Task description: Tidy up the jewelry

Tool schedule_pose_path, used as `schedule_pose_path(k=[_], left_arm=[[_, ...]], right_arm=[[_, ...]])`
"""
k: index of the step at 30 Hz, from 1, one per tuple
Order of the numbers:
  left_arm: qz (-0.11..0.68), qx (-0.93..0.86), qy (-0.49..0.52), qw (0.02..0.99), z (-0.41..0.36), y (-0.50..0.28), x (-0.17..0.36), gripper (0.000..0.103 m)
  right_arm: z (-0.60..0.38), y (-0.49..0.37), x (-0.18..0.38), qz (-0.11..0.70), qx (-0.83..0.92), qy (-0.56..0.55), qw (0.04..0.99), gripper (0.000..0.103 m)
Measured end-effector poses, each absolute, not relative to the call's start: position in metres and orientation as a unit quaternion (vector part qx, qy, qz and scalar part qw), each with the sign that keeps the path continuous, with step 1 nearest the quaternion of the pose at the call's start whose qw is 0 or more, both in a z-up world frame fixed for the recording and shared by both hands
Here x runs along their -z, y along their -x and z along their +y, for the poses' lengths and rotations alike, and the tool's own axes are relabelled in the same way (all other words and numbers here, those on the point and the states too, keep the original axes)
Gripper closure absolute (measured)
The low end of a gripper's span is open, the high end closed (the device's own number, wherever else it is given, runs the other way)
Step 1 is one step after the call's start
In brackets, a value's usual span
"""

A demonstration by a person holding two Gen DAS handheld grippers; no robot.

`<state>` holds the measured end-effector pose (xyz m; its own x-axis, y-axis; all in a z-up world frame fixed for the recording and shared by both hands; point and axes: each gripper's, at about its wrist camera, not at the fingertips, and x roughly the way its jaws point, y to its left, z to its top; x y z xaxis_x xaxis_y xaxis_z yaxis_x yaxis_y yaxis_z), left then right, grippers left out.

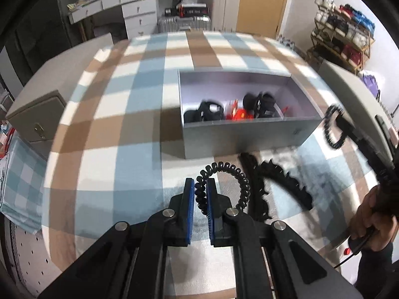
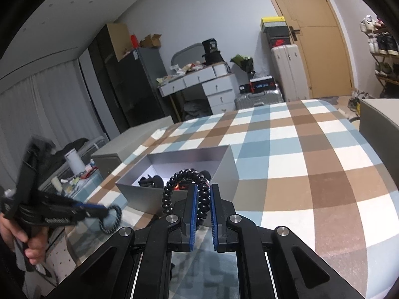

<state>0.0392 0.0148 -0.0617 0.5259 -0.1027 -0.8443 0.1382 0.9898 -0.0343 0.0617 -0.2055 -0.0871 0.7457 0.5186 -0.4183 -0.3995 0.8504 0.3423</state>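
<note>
left wrist view: the left gripper (image 1: 200,194) has its jaws clamped on a black coil hair tie (image 1: 224,184), which hangs just above the checked cloth (image 1: 124,99) in front of the grey box (image 1: 239,134)

also in that view: the right gripper (image 1: 335,127) is off to the right and blurry, carrying its own coil tie (image 1: 330,129) beside the box's right end

done so far: the box already holds some black clips (image 1: 209,112) and something red (image 1: 235,113), so I'd guess we're partway through

left to do: two black toothed headbands (image 1: 281,177) lie on the cloth just right of the held tie, plus both ties need dropping in

right wrist view: the right gripper (image 2: 202,199) jaws are pinched on a second black coil hair tie (image 2: 184,186), just short of the box's near wall (image 2: 149,199)

left gripper from here: blurred at lower left (image 2: 99,211), with its tie (image 2: 111,218) at the tip

room to move: the box is open-topped with lots of bare cloth behind it; the main thing to clear is the near wall. The grey cases (image 2: 379,119) at both sides sit well apart from it, and the two grippers are near each other, so I'd go one at a time
</note>
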Motion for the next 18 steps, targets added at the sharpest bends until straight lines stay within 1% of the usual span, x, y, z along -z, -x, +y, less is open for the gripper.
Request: schedule_pose_path(k=[5,11,14,18], left_arm=[[0.451,0.071,-0.019,0.89,0.014,-0.035,0.043,0.098],[0.433,0.097,0.007,0.896,0.016,-0.052,0.03,0.098],[0.424,0.1,0.0,0.9,0.014,-0.057,0.026,0.098],[0.423,0.089,0.025,0.901,0.036,-0.053,0.029,0.097]], right_arm=[[-0.197,-0.061,0.079,0.261,-0.257,-0.108,0.924,0.094],[-0.191,-0.066,0.062,0.254,-0.274,-0.132,0.918,0.094],[-0.183,-0.071,0.053,0.248,-0.27,-0.116,0.923,0.094],[-0.174,-0.074,0.045,0.242,-0.277,-0.111,0.923,0.094]])
